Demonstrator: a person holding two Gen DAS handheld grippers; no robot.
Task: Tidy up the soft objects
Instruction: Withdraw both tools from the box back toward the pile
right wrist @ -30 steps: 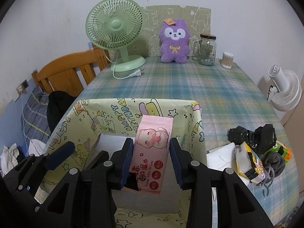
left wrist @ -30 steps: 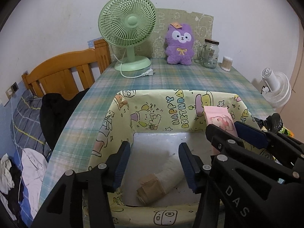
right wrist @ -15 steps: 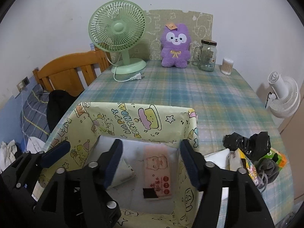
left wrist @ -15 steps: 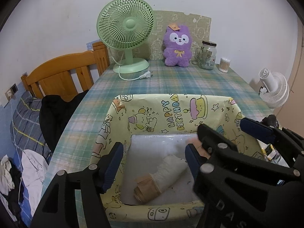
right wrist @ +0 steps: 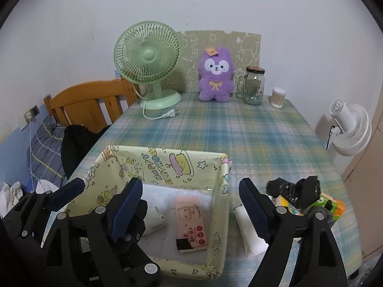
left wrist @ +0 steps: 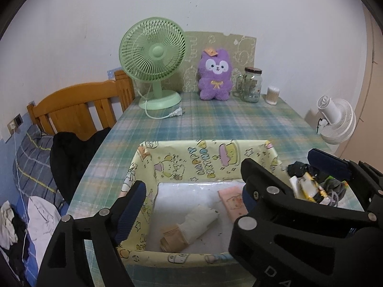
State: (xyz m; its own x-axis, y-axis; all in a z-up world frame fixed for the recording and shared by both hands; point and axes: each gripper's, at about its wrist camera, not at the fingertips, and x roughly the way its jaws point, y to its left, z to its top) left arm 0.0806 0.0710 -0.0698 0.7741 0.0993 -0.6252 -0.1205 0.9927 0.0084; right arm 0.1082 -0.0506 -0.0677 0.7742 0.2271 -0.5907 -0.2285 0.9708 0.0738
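Left hand-held gripper wide, empty over yellow box, right hand-held gripper wide, empty above pink wipes pack, rolled cloth at left

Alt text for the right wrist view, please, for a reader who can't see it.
The open right tongs hover over a yellow cartoon-print box on a plaid table, with a pink wipes pack lying flat inside. A pile of soft items sits right of the box; a green fan and purple plush stand at the back.

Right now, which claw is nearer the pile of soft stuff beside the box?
Right. The right claw, open, straddles the box wall, one finger almost at the pile. The left claw, open, hovers over the box interior, farther off.
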